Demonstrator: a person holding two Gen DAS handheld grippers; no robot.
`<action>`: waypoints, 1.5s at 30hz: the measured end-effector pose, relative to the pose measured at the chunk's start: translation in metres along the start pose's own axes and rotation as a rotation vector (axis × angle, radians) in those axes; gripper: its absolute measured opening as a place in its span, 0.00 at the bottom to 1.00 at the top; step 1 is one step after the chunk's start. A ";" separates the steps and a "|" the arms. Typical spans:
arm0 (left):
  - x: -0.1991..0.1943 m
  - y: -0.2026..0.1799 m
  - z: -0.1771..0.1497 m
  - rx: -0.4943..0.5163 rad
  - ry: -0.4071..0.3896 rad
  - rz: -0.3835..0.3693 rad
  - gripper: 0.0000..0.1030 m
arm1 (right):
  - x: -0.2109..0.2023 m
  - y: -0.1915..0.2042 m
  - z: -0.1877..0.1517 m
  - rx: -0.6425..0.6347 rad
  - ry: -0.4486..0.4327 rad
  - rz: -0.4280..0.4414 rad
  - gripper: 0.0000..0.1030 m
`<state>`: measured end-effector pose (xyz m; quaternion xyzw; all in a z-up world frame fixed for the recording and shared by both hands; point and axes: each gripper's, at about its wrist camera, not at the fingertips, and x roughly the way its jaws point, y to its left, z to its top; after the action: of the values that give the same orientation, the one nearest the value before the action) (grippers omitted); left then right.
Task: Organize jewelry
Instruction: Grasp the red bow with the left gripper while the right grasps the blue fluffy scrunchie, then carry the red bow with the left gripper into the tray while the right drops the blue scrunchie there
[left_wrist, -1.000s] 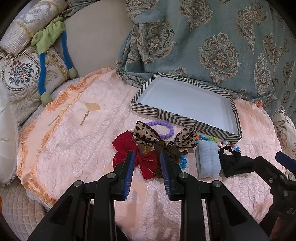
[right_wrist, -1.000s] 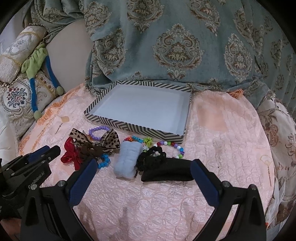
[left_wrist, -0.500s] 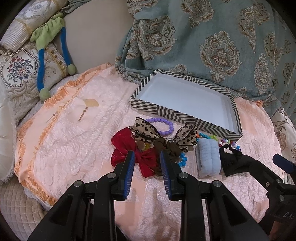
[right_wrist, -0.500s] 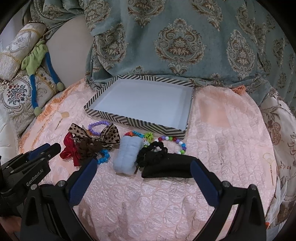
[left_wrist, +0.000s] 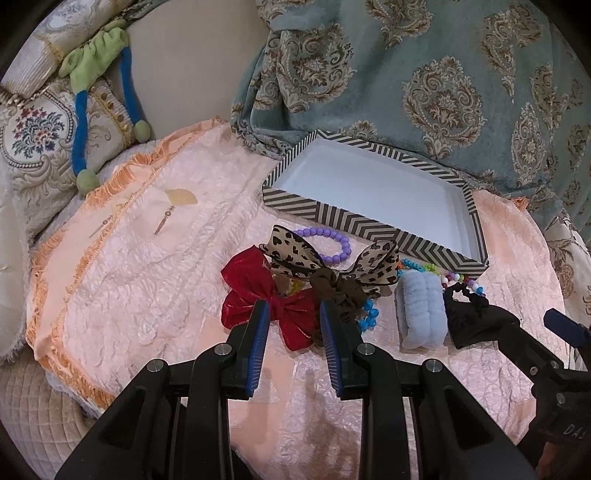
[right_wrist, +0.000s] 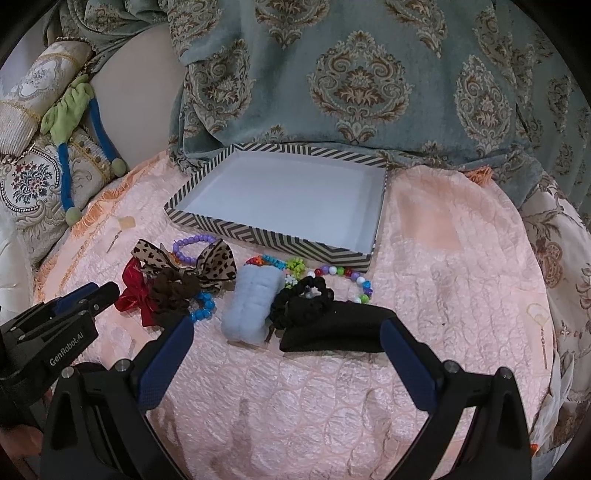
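Note:
A striped box lid (left_wrist: 373, 225) (right_wrist: 266, 234) with a white inside lies on the peach quilt. In front of it is a heap of accessories: a red bow (left_wrist: 258, 295) (right_wrist: 133, 291), a leopard bow (left_wrist: 295, 251) (right_wrist: 218, 258), a brown scrunchie (left_wrist: 340, 291) (right_wrist: 173, 291), a purple bead bracelet (left_wrist: 332, 243) (right_wrist: 184, 245), a light blue fuzzy band (left_wrist: 423, 314) (right_wrist: 253, 302), a black scrunchie and black headband (right_wrist: 332, 328). My left gripper (left_wrist: 293, 314) is open, its fingers either side of the red bow's right wing. My right gripper (right_wrist: 284, 332) is wide open just before the black headband.
A teal patterned throw (right_wrist: 351, 81) hangs behind the box. Embroidered cushions and a green and blue plush (left_wrist: 92, 74) lie at the left. Gold earrings (left_wrist: 166, 218) rest on the quilt at the left, another earring (right_wrist: 541, 328) at the right edge.
Both grippers have moved slightly forward toward the heap. The left fingers now reach the red bow. Neither gripper has closed.

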<state>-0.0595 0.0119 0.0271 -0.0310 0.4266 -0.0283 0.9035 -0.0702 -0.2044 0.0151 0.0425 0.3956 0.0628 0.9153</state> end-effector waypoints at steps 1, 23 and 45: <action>0.001 0.002 0.000 -0.007 0.009 -0.010 0.11 | 0.001 0.000 -0.001 -0.002 0.003 0.002 0.99; 0.047 0.063 0.016 -0.184 0.179 -0.213 0.20 | 0.051 0.004 -0.009 -0.043 0.111 0.193 0.71; 0.062 0.078 0.021 -0.237 0.178 -0.219 0.00 | 0.094 0.008 0.012 -0.041 0.127 0.247 0.22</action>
<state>-0.0024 0.0851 -0.0137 -0.1807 0.4991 -0.0788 0.8438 0.0024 -0.1831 -0.0434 0.0680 0.4432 0.1858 0.8743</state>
